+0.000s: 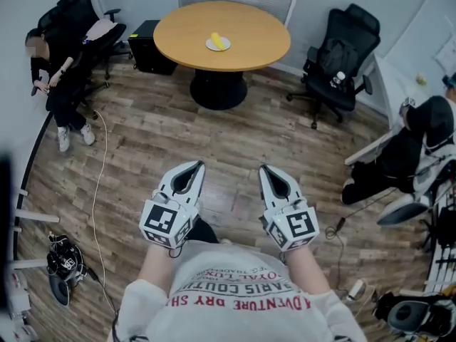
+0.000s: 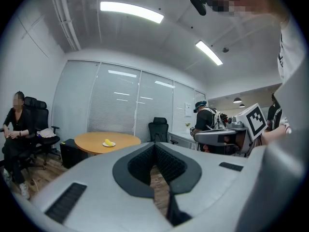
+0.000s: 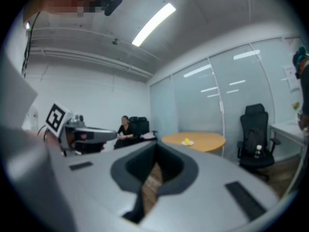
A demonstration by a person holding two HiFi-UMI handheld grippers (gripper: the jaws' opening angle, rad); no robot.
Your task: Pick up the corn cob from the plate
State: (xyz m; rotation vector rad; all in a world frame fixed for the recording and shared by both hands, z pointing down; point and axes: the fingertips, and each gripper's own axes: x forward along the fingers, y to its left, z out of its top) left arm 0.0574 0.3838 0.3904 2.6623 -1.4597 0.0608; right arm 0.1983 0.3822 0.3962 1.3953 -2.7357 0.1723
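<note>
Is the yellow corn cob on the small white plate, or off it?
On it: the yellow corn cob lies on the small white plate atop the round wooden table, with nothing touching it.

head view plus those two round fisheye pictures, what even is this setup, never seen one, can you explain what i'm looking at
No robot here: a person holds a two-jaw gripper in each hand, the left gripper and the right gripper. The marker cubes are part of them. The head view comes from a camera on the person's head, looking down past both grippers at the wooden floor. Each round picture comes from a camera riding on one gripper, looking along its jaws. Both pairs of jaws are shut, with nothing between them. Across the room stands a round table; on it sits a small plate with the yellow corn cob, far from both grippers. A black office chair and a seated person are near the walls.
</note>
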